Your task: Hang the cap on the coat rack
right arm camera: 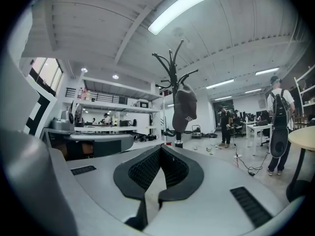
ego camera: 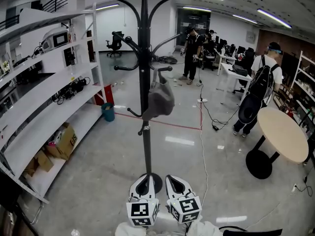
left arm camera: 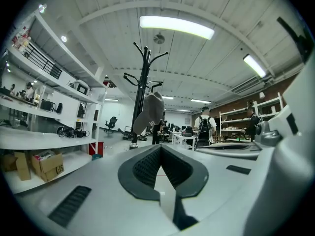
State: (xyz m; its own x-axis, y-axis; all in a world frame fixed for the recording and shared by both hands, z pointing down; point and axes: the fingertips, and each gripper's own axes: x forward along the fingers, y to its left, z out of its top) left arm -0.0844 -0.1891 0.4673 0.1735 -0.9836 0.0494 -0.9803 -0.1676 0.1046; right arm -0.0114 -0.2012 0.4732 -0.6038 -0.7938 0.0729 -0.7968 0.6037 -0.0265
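Head view: grey fabric cap (ego camera: 160,100) hangs from a mid-height hook on the right side of the tall black metal coat rack (ego camera: 144,43). Left tool (ego camera: 143,178) and right tool (ego camera: 175,180) sit low by the rack's base, well apart from the cap.

Left gripper view: jaws pressed together, nothing between them.

Right gripper view: likewise pressed together and empty.

Judgement: hanging looks complete; no step left.
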